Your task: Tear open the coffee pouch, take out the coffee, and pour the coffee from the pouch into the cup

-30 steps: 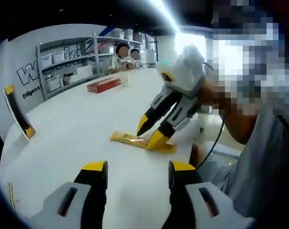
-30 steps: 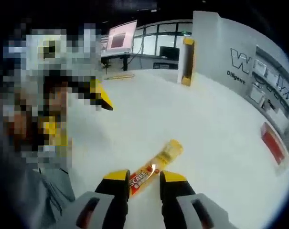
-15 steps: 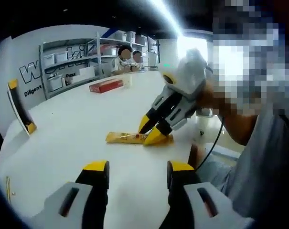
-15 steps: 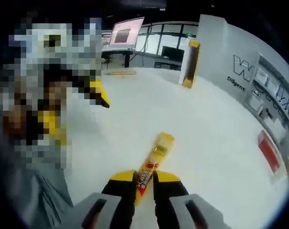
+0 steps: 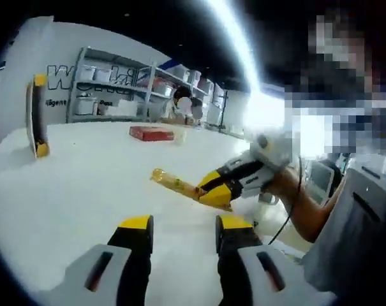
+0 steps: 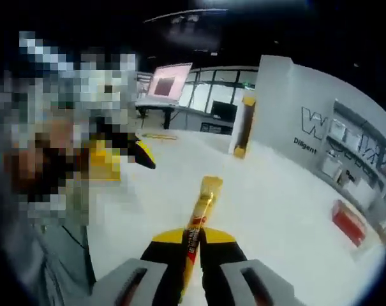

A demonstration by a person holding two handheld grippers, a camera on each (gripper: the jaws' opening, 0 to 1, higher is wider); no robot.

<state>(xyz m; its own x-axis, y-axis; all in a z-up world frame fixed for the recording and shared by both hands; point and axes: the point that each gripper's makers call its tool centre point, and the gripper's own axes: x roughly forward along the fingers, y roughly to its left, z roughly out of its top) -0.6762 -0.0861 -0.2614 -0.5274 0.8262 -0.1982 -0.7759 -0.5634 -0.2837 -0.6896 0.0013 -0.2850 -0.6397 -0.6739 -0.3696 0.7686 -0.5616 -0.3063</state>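
A long yellow coffee stick pouch (image 6: 200, 210) with red print stands out from my right gripper (image 6: 194, 237), which is shut on its lower end and holds it above the white table (image 6: 269, 197). In the left gripper view the same pouch (image 5: 175, 183) juts left from the right gripper (image 5: 213, 191), held by a person's hand. My left gripper (image 5: 183, 224) is open near the table's front, nothing between its fingers, a short way below the pouch. In the right gripper view the left gripper's yellow tip (image 6: 141, 153) shows at the left.
A red box (image 5: 150, 133) lies far back on the table, also seen as a red box (image 6: 347, 223) at the right. A tall yellow-and-black upright item (image 5: 37, 115) stands at the left edge. Shelving (image 5: 110, 95) lines the back wall. Seated people are beyond the table.
My right gripper closed on the pouch's end and lifted it off the table, tilting it upward. The left gripper stayed open; its view swung lower.
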